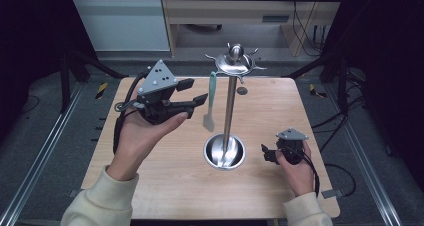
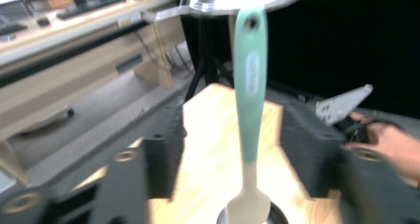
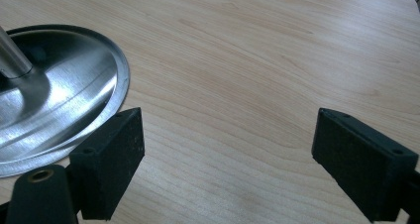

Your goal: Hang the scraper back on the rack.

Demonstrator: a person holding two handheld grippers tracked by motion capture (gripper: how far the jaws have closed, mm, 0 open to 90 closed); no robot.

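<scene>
**Spatula on rack, both grippers released**

The table [image 1: 175, 181] is light wood with rounded corners, set over grey floor between dark rails.

The rack [image 1: 229, 108], a polished steel post on a round dished base, stands right of the table's centre. Its hooked top disc sits at the post's upper end. In the right gripper view the base rim lies at the left edge, just beside the near jaw.

The left gripper [image 1: 196, 92] is held up off the table in the person's left hand [image 1: 140, 136], grey plate uppermost, pointing toward the rack. Its jaws stand apart, gripping nothing. In the left gripper view the spatula hangs between them, apart from both.

The right gripper [image 1: 265, 153] is low over the table just right of the base, in the right hand [image 1: 296, 168]. Its jaws are spread wide over bare wood.

The spatula [image 1: 210, 102] hangs from a hook by its handle hole, teal handle up, pale blade down, just left of the post.
</scene>
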